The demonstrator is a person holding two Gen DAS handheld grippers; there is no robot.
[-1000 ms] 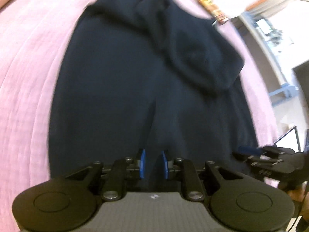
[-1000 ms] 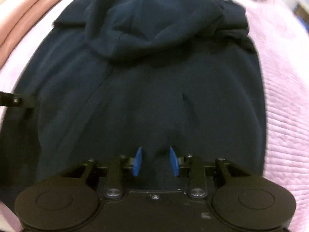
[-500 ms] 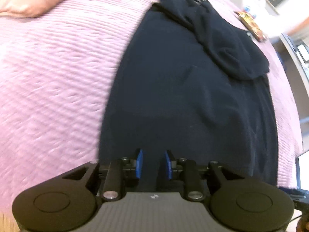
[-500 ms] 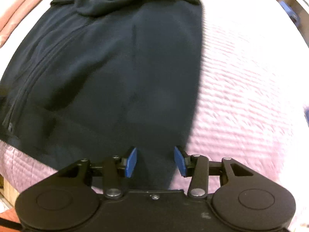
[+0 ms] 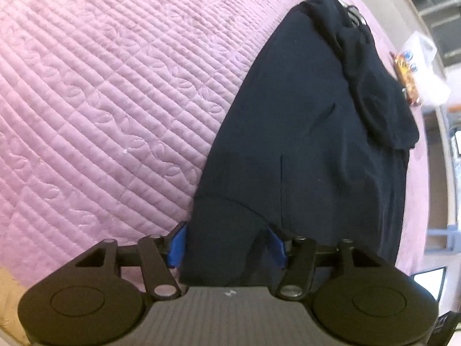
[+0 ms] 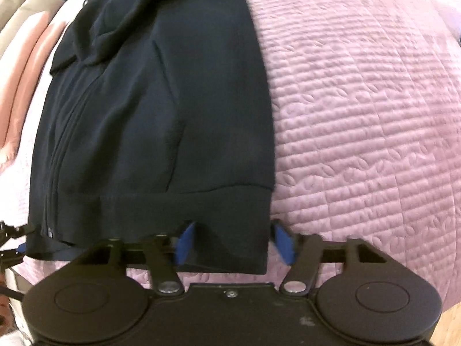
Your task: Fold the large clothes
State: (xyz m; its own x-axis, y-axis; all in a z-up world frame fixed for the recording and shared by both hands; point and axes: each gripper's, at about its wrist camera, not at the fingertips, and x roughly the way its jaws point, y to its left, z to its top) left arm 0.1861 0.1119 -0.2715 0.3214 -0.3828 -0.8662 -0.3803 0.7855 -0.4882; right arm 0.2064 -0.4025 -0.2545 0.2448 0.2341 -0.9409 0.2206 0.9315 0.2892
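Garment: dark navy zip-front hooded jacket [image 5: 302, 150], spread flat on the quilt, hem nearest both cameras, hood end farthest.
Landmark: ribbed hem band of the jacket [image 6: 161, 216]; all places below are given from it.
Left gripper [image 5: 227, 243]: black two-finger tool with blue pads, pointed steeply down over one hem corner. Its jaws are opening; the corner cloth lies between them. One pad [image 5: 176, 245] stands just outside the jacket's side edge, and the other pad [image 5: 277, 243] stands against a raised fold of cloth; neither visibly pinches.
Right gripper [image 6: 234, 243]: the same black tool, over the opposite hem corner. Its jaws are closing, with the hem corner between them. One blue pad [image 6: 184, 242] rests against the cloth, while the other pad [image 6: 283, 243] stands just beside the jacket's side edge, with no firm pinch to be seen.
Zip [image 6: 62, 144]: runs from the hem band up toward the hood, seen on the left in the right wrist view.
Quilt: pale pink stitched bedspread [image 5: 100, 101], under the jacket and reaching well past the hem on both sides.
Hood [image 5: 371, 86]: bunched dark cloth lying on the jacket's far half, well apart from the hem.
Packet: small red and orange wrapper [image 5: 406, 77] on the quilt, beyond the hood.
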